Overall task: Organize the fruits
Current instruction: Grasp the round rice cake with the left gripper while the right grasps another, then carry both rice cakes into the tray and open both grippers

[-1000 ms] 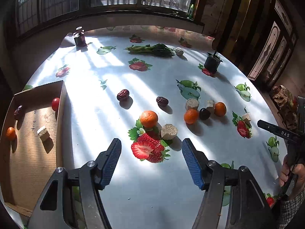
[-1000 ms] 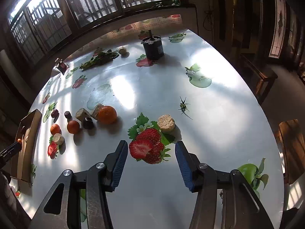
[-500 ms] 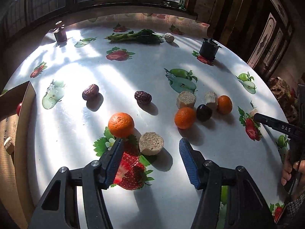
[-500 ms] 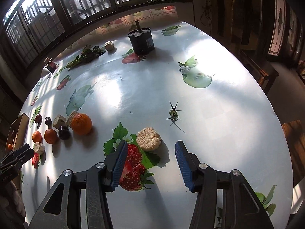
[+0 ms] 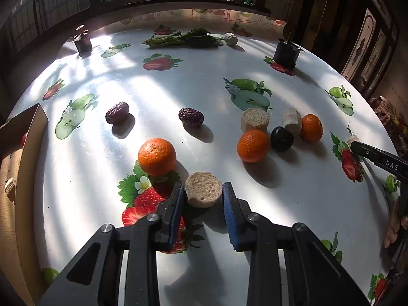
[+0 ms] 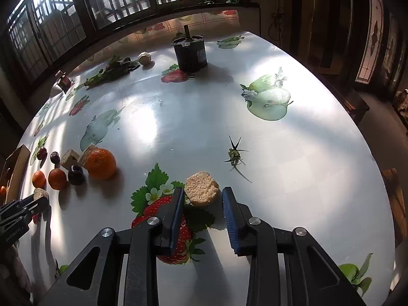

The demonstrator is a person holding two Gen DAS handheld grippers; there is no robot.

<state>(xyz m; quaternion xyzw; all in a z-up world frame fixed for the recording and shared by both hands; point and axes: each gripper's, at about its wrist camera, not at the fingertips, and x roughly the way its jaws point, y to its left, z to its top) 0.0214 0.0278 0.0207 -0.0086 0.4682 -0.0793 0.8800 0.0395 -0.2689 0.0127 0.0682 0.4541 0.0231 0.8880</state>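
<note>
Oranges (image 5: 156, 156): three, round, bright; one near centre, two right in a cluster with a dark plum (image 5: 281, 139).
Red dates (image 5: 117, 112): two, wrinkled, far left of centre, apart.
Beige cut rounds (image 5: 203, 192): one nearest, flat face up; two in the cluster.
Box (image 5: 15, 178): cardboard, far left, holding small fruits.
</note>
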